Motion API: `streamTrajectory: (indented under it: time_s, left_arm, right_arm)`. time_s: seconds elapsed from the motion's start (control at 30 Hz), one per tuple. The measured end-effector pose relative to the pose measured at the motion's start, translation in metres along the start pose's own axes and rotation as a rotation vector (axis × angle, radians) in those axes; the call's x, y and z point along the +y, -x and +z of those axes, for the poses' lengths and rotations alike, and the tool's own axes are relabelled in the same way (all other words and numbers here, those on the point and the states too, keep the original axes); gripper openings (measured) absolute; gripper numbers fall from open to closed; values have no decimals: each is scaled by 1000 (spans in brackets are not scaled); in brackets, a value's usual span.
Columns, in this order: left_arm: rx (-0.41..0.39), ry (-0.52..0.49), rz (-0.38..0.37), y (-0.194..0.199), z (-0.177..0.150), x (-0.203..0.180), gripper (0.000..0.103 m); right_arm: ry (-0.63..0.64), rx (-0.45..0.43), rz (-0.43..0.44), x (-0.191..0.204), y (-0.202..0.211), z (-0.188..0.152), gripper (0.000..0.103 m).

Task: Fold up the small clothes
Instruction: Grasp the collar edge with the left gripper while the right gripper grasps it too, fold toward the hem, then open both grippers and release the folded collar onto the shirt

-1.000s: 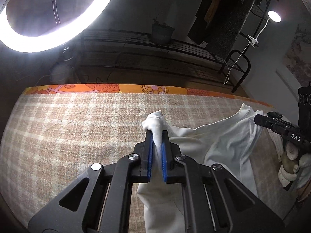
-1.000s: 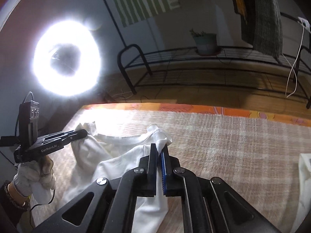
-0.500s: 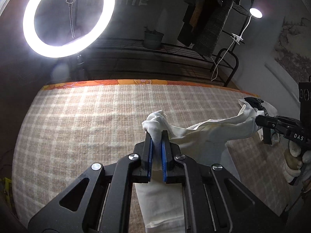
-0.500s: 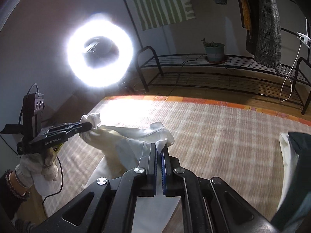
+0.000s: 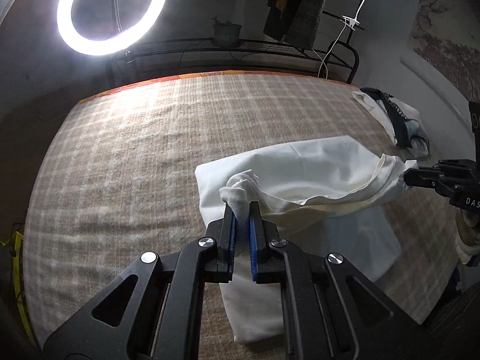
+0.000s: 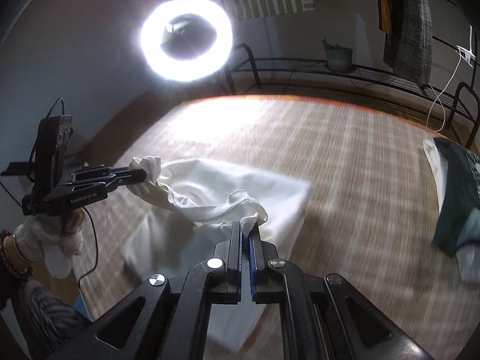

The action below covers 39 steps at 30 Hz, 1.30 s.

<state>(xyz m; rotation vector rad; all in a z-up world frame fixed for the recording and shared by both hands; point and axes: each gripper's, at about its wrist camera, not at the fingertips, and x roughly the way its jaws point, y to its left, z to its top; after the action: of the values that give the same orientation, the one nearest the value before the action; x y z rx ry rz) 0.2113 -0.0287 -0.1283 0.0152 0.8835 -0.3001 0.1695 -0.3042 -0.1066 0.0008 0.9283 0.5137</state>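
A white garment [image 5: 303,162] hangs between my two grippers above the plaid-covered table [image 5: 135,156], its lower part draped on the cloth. My left gripper [image 5: 242,210] is shut on one bunched corner. My right gripper [image 6: 246,228] is shut on the opposite corner. The right gripper shows at the right edge of the left wrist view [image 5: 411,174], and the left gripper at the left of the right wrist view [image 6: 144,174]. The garment [image 6: 228,186] sags between them.
A pile of dark and white clothes [image 5: 396,120] lies at the table's far right, also in the right wrist view [image 6: 456,192]. A ring light [image 5: 111,12] and a black wire rack [image 5: 240,51] stand behind the table's orange-trimmed far edge.
Both grippers have lifted and pulled apart, stretching the garment's held edge between them. The garment hangs more open and flatter over the table. The right view is blurred by motion.
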Motion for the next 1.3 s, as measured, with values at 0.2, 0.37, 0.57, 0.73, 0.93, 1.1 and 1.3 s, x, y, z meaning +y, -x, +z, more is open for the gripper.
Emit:
streamTrajectory:
  time_s: [0.2, 0.37, 0.57, 0.73, 0.93, 1.1, 1.3]
  left_arm:
    - [3, 5, -1, 5, -21, 1, 6]
    - [33, -26, 9, 13, -39, 4, 7]
    - [42, 34, -57, 44, -65, 23, 25]
    - [37, 186, -97, 59, -75, 49, 33]
    - [124, 544, -241, 28, -81, 81, 38]
    - [202, 540, -258, 8, -85, 65, 38]
    - [196, 561, -248, 1, -85, 62, 33]
  right_arm:
    - [21, 15, -41, 6, 4, -26, 1]
    - [53, -3, -66, 12, 11, -40, 1]
    - [144, 15, -131, 25, 14, -67, 1]
    - [109, 9, -52, 18, 35, -81, 26]
    - [-192, 16, 36, -12, 29, -86, 32]
    - [-418, 46, 189, -30, 8, -95, 34]
    - [-515, 68, 242, -39, -12, -100, 31]
